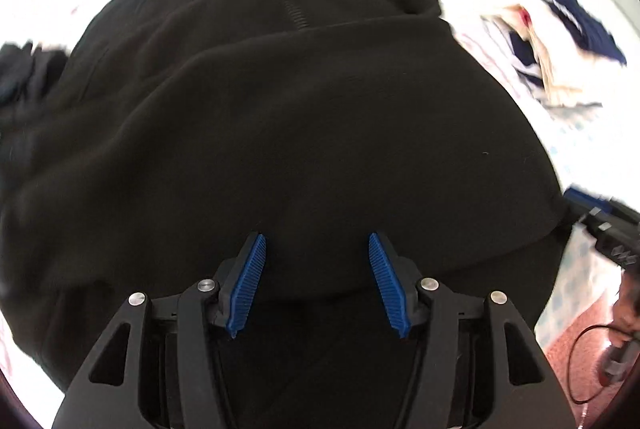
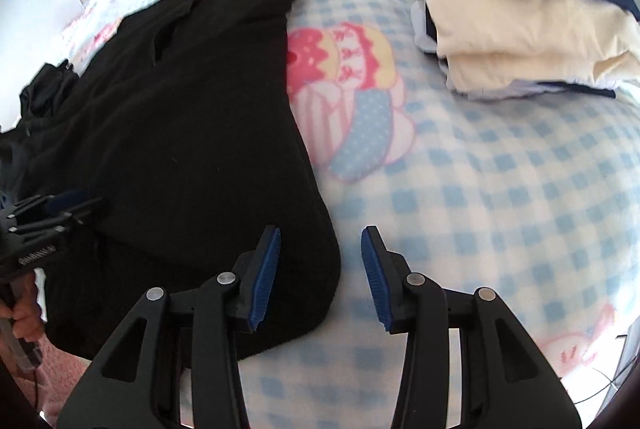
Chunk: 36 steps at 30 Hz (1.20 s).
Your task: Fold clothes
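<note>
Garment: black fleece jacket (image 2: 192, 117) lies flat on my bed (image 2: 500, 189), long axis running from near edge toward far edge.
Left gripper (image 1: 317, 241): jaws wide apart, holding nothing, over the fleece.
Right gripper (image 2: 321, 235): jaws wide apart, holding nothing, at the jacket's near right corner.
Pile: folded cream and navy clothes (image 2: 520, 25), far right.

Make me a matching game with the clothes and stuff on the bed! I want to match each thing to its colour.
Things:
1. jacket
2. top of the folded pile
3. blanket
4. gripper fingers

Colours:
A. blue and white checks
B. black
C. blue pads
D. cream

Pairs: 1-B, 2-D, 3-A, 4-C
</note>
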Available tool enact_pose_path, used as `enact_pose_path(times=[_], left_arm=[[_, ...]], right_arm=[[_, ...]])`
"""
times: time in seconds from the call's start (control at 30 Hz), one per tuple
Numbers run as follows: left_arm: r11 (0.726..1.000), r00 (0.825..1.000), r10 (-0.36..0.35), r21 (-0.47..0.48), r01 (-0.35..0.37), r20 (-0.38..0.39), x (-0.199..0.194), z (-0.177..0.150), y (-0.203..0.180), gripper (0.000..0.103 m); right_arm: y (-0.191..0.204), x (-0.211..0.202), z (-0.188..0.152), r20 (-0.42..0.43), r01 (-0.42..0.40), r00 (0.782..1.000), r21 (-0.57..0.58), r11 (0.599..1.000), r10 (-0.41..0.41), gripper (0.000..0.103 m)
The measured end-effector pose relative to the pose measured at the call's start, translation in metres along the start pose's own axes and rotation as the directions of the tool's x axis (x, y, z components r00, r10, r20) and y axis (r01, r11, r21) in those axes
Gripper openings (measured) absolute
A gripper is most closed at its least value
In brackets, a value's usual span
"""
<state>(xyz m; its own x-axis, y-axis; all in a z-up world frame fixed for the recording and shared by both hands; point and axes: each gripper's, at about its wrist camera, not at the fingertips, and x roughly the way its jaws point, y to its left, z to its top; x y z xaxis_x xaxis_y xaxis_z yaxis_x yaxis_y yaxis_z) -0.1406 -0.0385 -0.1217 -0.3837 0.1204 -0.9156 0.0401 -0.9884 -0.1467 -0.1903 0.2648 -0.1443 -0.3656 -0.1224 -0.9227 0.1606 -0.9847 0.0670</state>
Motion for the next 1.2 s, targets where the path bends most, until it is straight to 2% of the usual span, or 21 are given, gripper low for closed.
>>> enact_pose_path(times=[0.07,0.13,0.2,0.23,0.3,0.4,0.47,0.53,0.6,0.7,0.8,0.93,1.07,1.2], left_arm=[[0.999,0.999,-0.030,-0.042,0.031,0.026,-0.015,-0.007,0.016,0.056],[0.989,0.994,-0.091,-0.108,0.097,0.057,-0.030,-0.014,0.035,0.055],[0.976,0.988,-0.136,-0.162,0.146,0.069,-0.032,-0.018,0.053,0.055],[0.972,0.989,-0.137,-0.184,0.146,0.061,-0.031,-0.019,0.060,0.055],[0.968,0.991,-0.127,-0.211,0.133,0.043,-0.025,-0.020,0.064,0.055],[0.948,0.975,-0.206,-0.231,0.219,0.079,-0.036,-0.022,0.072,0.055],[0.938,0.964,-0.245,-0.225,0.262,0.100,-0.042,-0.017,0.072,0.055],[0.948,0.967,-0.229,-0.199,0.247,0.106,-0.044,-0.007,0.068,0.055],[0.952,0.966,-0.229,-0.180,0.248,0.118,-0.042,0.007,0.066,0.055],[0.957,0.961,-0.244,-0.130,0.260,0.129,-0.034,0.031,0.068,0.055],[0.973,0.969,-0.212,-0.065,0.221,0.125,-0.018,0.067,0.049,0.055],[0.968,0.962,-0.249,-0.011,0.252,0.108,0.007,0.109,0.025,0.055],[0.959,0.956,-0.282,0.026,0.281,0.078,0.022,0.118,0.004,0.055],[0.954,0.954,-0.297,0.044,0.295,0.046,0.033,0.119,-0.009,0.055]], right_arm=[[-0.004,-0.005,-0.001,0.001,-0.019,1.000,0.056,0.998,0.019,0.043],[0.008,-0.022,0.006,0.034,-0.044,0.999,0.051,0.998,0.042,0.043],[0.024,-0.034,0.019,0.079,-0.070,0.994,-0.005,0.998,0.071,0.044],[0.031,-0.032,0.025,0.082,-0.071,0.994,-0.034,0.997,0.074,0.046],[0.035,-0.012,0.034,0.021,-0.057,0.998,-0.049,0.997,0.058,0.046],[0.041,0.012,0.045,-0.062,-0.069,0.996,-0.041,0.997,0.067,0.046],[0.047,0.004,0.059,-0.025,-0.119,0.993,-0.053,0.992,0.118,0.046],[0.054,-0.005,0.082,0.022,-0.160,0.987,-0.070,0.985,0.162,0.047],[0.061,0.000,0.110,0.042,-0.137,0.989,-0.092,0.986,0.141,0.050],[0.064,0.032,0.155,0.018,-0.135,0.990,-0.066,0.989,0.136,0.050],[0.066,0.070,0.188,-0.027,-0.159,0.987,-0.038,0.987,0.158,0.050],[0.073,0.095,0.206,-0.069,-0.161,0.985,-0.051,0.986,0.157,0.050],[0.058,0.124,0.220,-0.112,-0.153,0.982,-0.026,0.988,0.149,0.050],[0.050,0.125,0.220,-0.093,-0.107,0.991,-0.089,0.990,0.099,0.049]])
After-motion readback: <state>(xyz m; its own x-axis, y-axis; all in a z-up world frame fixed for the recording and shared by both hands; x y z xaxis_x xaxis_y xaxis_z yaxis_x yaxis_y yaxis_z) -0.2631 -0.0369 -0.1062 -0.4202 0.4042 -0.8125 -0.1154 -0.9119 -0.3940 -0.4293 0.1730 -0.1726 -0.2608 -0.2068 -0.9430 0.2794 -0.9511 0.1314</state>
